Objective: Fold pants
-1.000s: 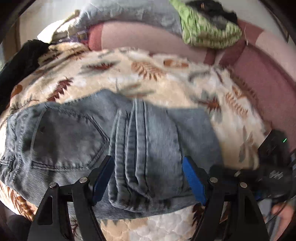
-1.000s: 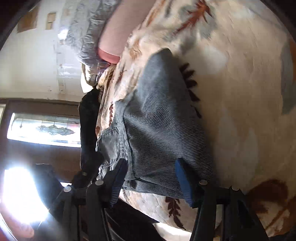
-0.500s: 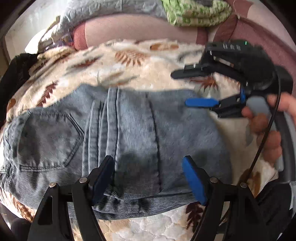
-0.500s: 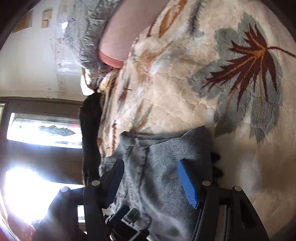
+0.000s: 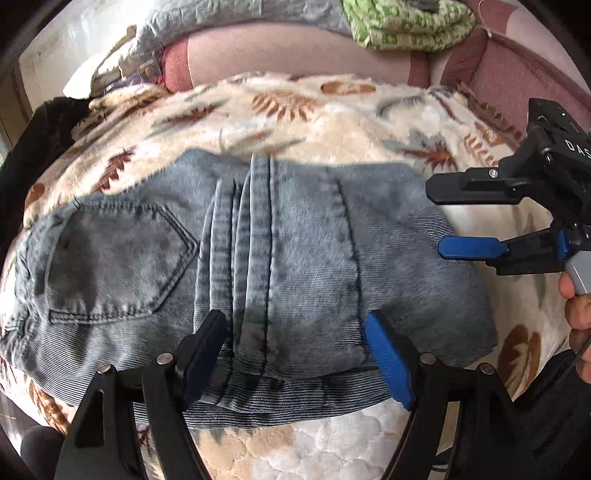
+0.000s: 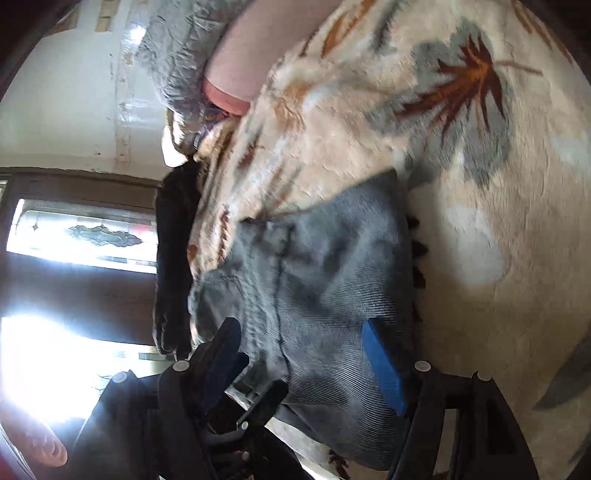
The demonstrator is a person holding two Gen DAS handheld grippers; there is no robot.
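The jeans [image 5: 258, 266] lie folded into a compact bundle on the leaf-patterned blanket [image 5: 332, 122], back pocket [image 5: 110, 258] showing at the bundle's left end and the leg hems stacked across its middle. A second ago the top layer was bunched and narrow; now it spreads flatter and wider over the bundle, so the fold looks nearly finished, with perhaps only a last smoothing left. The left tongs [image 5: 295, 354] stand spread at the bundle's near edge, pinching nothing. The right tongs [image 5: 443, 218], which half a second ago hovered over the far right corner, have drawn back to the bundle's right edge, also spread and empty. Beyond the jeans runs a pink sofa back [image 5: 280, 51] carrying a green knitted cloth [image 5: 410, 22] and grey quilt [image 5: 229, 14]; left of them, dark clothing [image 5: 33, 147].
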